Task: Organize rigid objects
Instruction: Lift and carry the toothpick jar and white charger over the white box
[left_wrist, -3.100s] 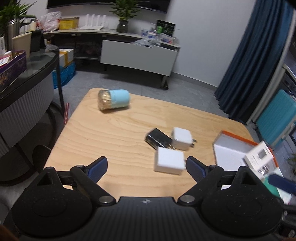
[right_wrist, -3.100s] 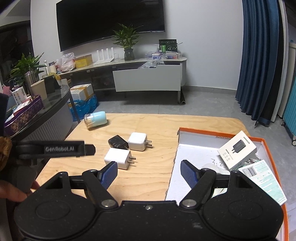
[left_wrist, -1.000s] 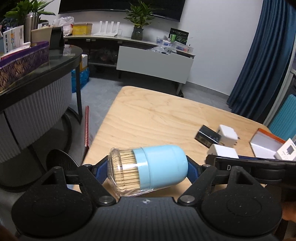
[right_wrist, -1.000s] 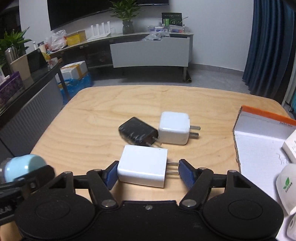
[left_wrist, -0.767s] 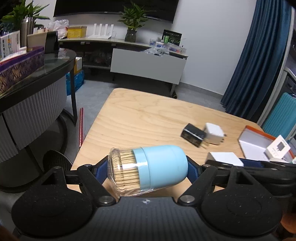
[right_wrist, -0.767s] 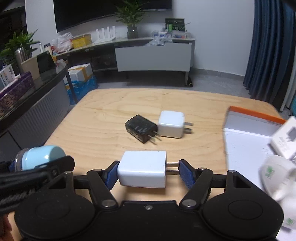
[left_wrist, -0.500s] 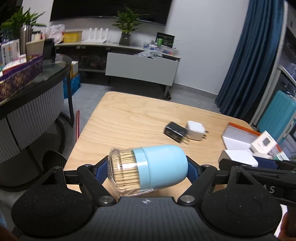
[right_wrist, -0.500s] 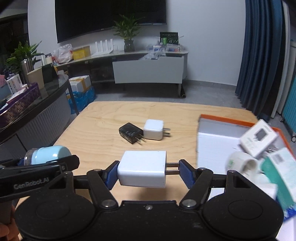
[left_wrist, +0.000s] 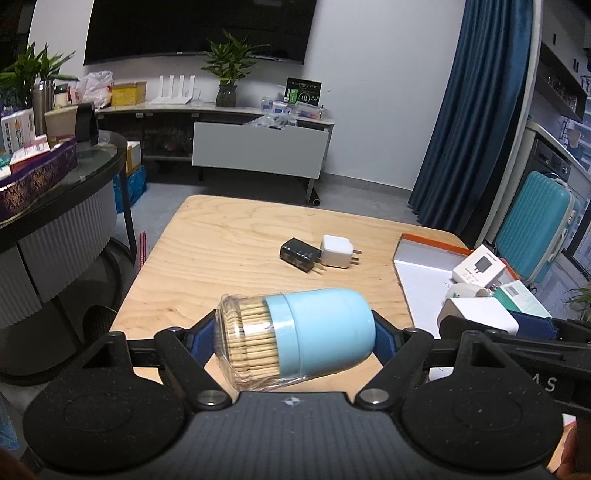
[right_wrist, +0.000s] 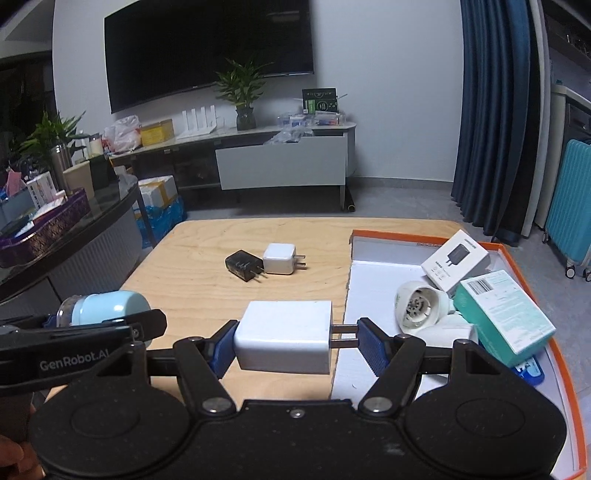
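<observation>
My left gripper (left_wrist: 295, 336) is shut on a light blue toothpick holder (left_wrist: 295, 338), held sideways above the near part of the wooden table (left_wrist: 229, 240). My right gripper (right_wrist: 297, 341) is shut on a white charger (right_wrist: 284, 341), prongs against the right pad, over the left edge of the orange-rimmed box (right_wrist: 384, 273). A black charger (right_wrist: 242, 266) and a small white charger (right_wrist: 279, 258) lie side by side mid-table. The held white charger (left_wrist: 480, 315) shows at the right of the left wrist view; the toothpick holder (right_wrist: 107, 308) at the left of the right wrist view.
The box holds a white carton (right_wrist: 456, 260), a teal carton (right_wrist: 504, 317) and a white round socket (right_wrist: 417, 308). A glass-topped side table (left_wrist: 55, 177) stands left, a teal suitcase (left_wrist: 532, 221) and blue curtain (left_wrist: 472, 129) right.
Both grippers lifted their objects off the table and carried them right and up. The box has come closer under the right gripper.
</observation>
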